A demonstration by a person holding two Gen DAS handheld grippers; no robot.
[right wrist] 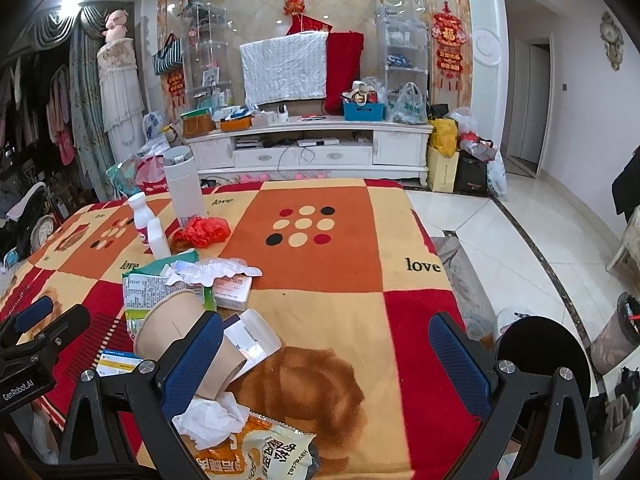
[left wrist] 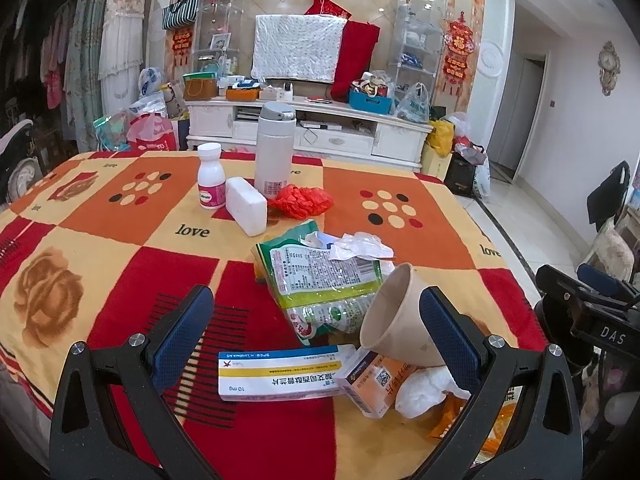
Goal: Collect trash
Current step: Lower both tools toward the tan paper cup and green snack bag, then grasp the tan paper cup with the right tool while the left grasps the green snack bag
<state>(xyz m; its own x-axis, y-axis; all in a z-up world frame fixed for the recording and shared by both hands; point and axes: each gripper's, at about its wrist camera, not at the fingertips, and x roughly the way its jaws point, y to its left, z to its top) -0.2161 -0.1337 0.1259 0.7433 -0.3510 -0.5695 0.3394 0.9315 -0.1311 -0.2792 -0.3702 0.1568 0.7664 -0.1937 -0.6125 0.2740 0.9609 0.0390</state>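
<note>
- Your left gripper (left wrist: pixel 316 334) is spread wide, empty, low over the near edge of the bench (left wrist: pixel 120 208).
- Blue-and-yellow medicine box (left wrist: pixel 280 374) lies flat between its fingers; orange-and-white box (left wrist: pixel 370 380) touches that box's right end.
- Paper cup (left wrist: pixel 396 312) lies tipped on its side, mouth up-left, leaning on the orange-and-white box and against the inner face of the right finger.
- Crumpled white tissue (left wrist: pixel 424 392) sits just below the cup, beside the orange snack wrapper (right wrist: pixel 260 448).
- Green snack bag (left wrist: pixel 320 276) lies just behind the cup, with clear crumpled plastic (left wrist: pixel 356 246) on top of it.
- Further back: red crumpled bag (left wrist: pixel 302 200), white block (left wrist: pixel 246 206), pill bottle (left wrist: pixel 211 178), white flask (left wrist: pixel 274 148), clustered together.
- Your right gripper (right wrist: pixel 326 360) is also wide and empty, over bare blanket to the right of the pile; its left finger overlaps the cup in view, contact unclear.
- Dark bin (right wrist: pixel 544 356) stands on the floor off the bench's right side.
</note>
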